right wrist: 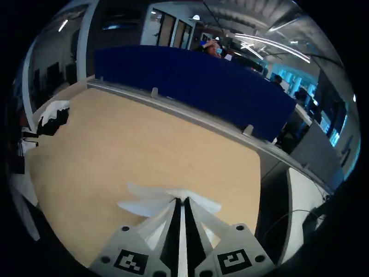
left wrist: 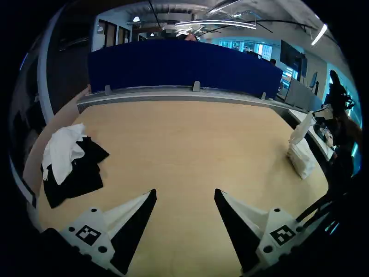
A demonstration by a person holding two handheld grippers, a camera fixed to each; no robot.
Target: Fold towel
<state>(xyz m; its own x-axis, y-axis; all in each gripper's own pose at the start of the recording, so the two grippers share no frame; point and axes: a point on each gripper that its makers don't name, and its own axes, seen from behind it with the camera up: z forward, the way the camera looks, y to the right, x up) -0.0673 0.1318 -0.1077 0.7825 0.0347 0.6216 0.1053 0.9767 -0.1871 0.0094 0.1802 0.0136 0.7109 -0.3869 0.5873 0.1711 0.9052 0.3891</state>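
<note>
My right gripper point(right wrist: 183, 199) is pinched tight on a white towel point(right wrist: 147, 203), whose edge fans out either side of the fingertips above the wooden table point(right wrist: 115, 147). My left gripper point(left wrist: 184, 196) hangs wide open and empty over bare tabletop. I judge this the pick-up stage, with the fold not begun; next the left must cross to take a second corner. The left gripper view takes in the towel dangling over a white folded stack point(left wrist: 302, 161) and a heap of black and white cloths point(left wrist: 69, 161), while the right gripper view gives the pinch close up.
</note>
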